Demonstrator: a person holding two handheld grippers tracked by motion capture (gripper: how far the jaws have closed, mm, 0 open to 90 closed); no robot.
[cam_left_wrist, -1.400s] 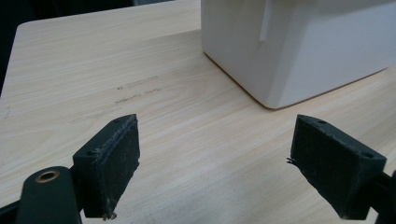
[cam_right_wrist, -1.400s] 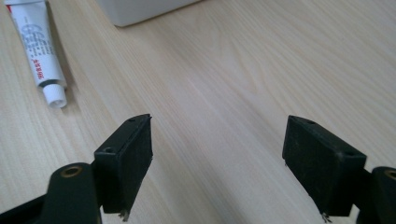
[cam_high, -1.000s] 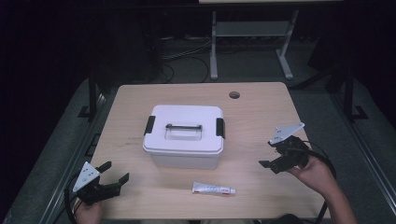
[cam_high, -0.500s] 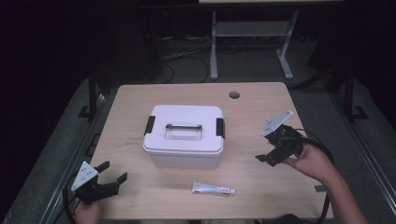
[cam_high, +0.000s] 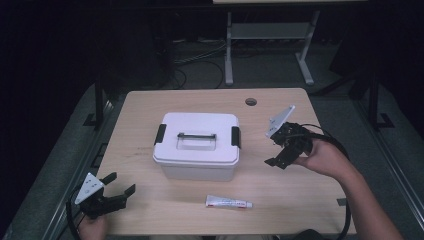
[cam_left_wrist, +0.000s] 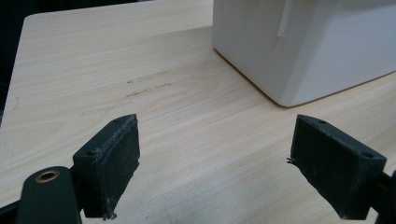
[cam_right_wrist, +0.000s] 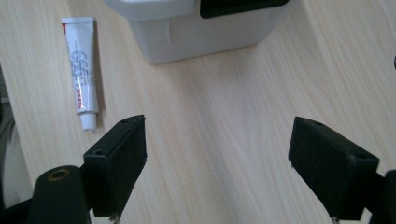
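Table (cam_high: 150, 107): one — light wood, centre of the high view.
Box (cam_high: 196, 145): one, white, lid latched, mid-frame.
Grippers: two — right gripper (cam_high: 281, 150) beside the box's right latch (cam_high: 235, 136), jaws spread, empty; left gripper (cam_high: 120, 190) lower left, released, holding nothing.
Tube (cam_high: 228, 202): one, lower centre.
Risk: a clumsy latch push may slide the box onto the tube.

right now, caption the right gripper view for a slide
Open right gripper above wooden table, facing white lidded plastic box and white tube.
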